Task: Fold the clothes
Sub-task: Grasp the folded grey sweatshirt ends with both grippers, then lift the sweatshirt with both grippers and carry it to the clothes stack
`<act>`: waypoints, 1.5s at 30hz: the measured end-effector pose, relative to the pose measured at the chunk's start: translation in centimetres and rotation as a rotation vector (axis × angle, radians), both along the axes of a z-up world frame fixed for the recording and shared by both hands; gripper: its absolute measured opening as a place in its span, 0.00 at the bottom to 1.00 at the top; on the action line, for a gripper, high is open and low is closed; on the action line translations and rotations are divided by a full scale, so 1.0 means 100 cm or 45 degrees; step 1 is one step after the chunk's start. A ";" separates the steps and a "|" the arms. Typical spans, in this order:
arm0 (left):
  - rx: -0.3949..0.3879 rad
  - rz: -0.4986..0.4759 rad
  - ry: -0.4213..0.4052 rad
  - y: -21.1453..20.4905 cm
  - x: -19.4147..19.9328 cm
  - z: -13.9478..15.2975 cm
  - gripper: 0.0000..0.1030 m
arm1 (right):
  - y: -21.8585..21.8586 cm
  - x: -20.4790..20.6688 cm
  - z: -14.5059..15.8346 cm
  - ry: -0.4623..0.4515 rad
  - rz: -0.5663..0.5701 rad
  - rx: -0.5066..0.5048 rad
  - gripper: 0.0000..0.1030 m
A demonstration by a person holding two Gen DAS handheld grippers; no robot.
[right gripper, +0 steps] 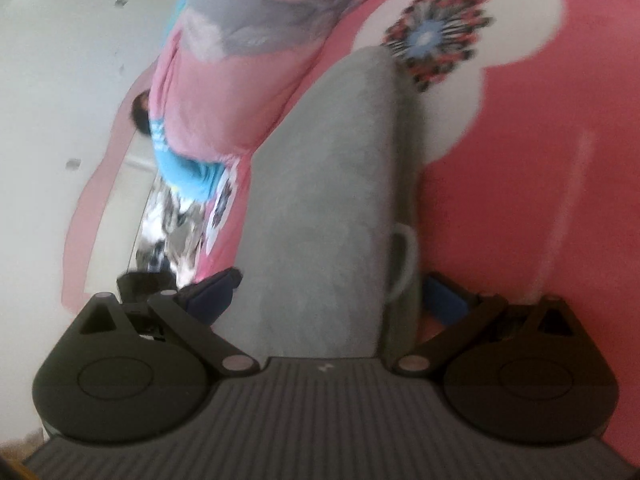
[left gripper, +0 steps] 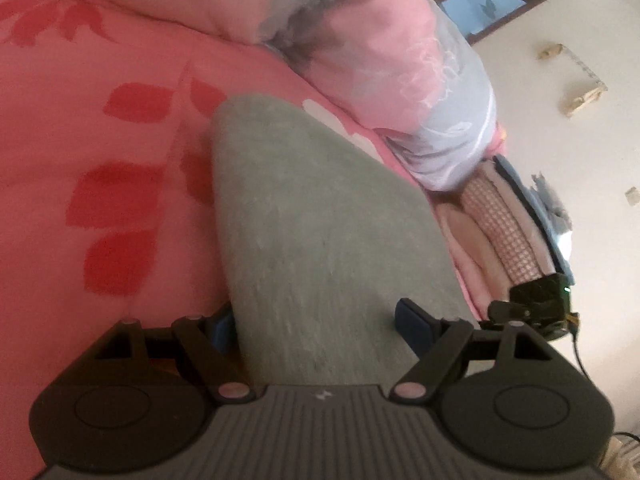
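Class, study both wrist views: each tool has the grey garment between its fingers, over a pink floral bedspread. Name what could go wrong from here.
1. The left tool and the right tool both stand wide around the grey garment, so it may not be gripped and could slip.
2. Closing low could also pinch the pink bedspread beneath.
3. The garment's loop near the right fingers might snag.

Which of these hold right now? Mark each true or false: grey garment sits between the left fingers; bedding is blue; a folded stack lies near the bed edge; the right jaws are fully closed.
1. The grey garment lies between the left gripper fingers: true.
2. The bedding is blue: false, the bedsheet is pink with red leaves.
3. A folded stack lies near the bed edge: true.
4. The right gripper jaws are fully closed: false, they stand wide around the garment.
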State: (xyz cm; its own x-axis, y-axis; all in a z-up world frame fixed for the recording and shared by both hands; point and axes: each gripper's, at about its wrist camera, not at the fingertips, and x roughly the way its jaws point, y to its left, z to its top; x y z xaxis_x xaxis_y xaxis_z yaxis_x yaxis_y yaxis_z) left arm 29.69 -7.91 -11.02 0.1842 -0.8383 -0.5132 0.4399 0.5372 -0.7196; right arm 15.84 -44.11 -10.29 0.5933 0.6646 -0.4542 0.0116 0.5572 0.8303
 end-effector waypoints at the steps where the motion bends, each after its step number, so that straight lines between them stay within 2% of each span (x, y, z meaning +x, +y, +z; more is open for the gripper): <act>1: -0.009 -0.011 -0.004 -0.001 0.001 -0.001 0.78 | 0.003 0.006 0.000 -0.007 0.022 0.000 0.99; 7: -0.044 -0.018 -0.029 -0.012 0.005 -0.005 0.78 | 0.018 0.043 -0.002 -0.080 0.092 -0.045 0.91; 9: -0.045 0.001 -0.032 -0.018 0.004 -0.004 0.73 | 0.022 0.050 -0.003 -0.082 0.085 -0.089 0.77; 10: -0.034 0.004 -0.041 -0.021 0.002 -0.002 0.70 | 0.021 0.050 -0.003 -0.075 0.074 -0.094 0.62; 11: -0.018 0.005 -0.054 -0.023 0.000 0.001 0.69 | 0.018 0.049 -0.003 -0.065 0.060 -0.093 0.55; 13: -0.009 0.012 -0.055 -0.024 -0.002 0.006 0.64 | 0.015 0.046 -0.002 -0.060 0.038 -0.101 0.50; 17: -0.050 0.032 -0.017 -0.022 -0.003 0.019 0.54 | 0.020 0.037 0.013 -0.101 -0.002 -0.128 0.40; 22: -0.056 -0.006 -0.042 -0.033 -0.021 0.043 0.52 | 0.018 0.024 0.041 -0.141 -0.028 -0.127 0.38; 26: -0.105 -0.020 -0.053 -0.040 -0.040 0.063 0.51 | 0.014 0.004 0.067 -0.172 -0.064 -0.149 0.37; 30: -0.136 -0.081 -0.109 -0.061 -0.066 0.092 0.52 | 0.006 -0.034 0.093 -0.226 -0.121 -0.165 0.37; 35: -0.146 -0.214 -0.153 -0.105 -0.105 0.119 0.52 | -0.012 -0.107 0.118 -0.315 -0.217 -0.171 0.37; 42: -0.201 -0.454 -0.122 -0.218 -0.166 0.130 0.52 | -0.074 -0.230 0.132 -0.346 -0.432 -0.188 0.37; 45: -0.242 -0.558 -0.106 -0.281 -0.187 0.134 0.52 | -0.110 -0.283 0.145 -0.359 -0.531 -0.248 0.37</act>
State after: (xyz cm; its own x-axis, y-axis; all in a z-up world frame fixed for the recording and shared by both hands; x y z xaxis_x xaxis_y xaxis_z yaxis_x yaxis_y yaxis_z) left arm 10.95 -36.00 2.39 -0.1732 -0.9236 -0.3421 0.6555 0.1512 -0.7399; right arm -12.46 -55.15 4.21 0.9055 0.2658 -0.3307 0.0565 0.6969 0.7150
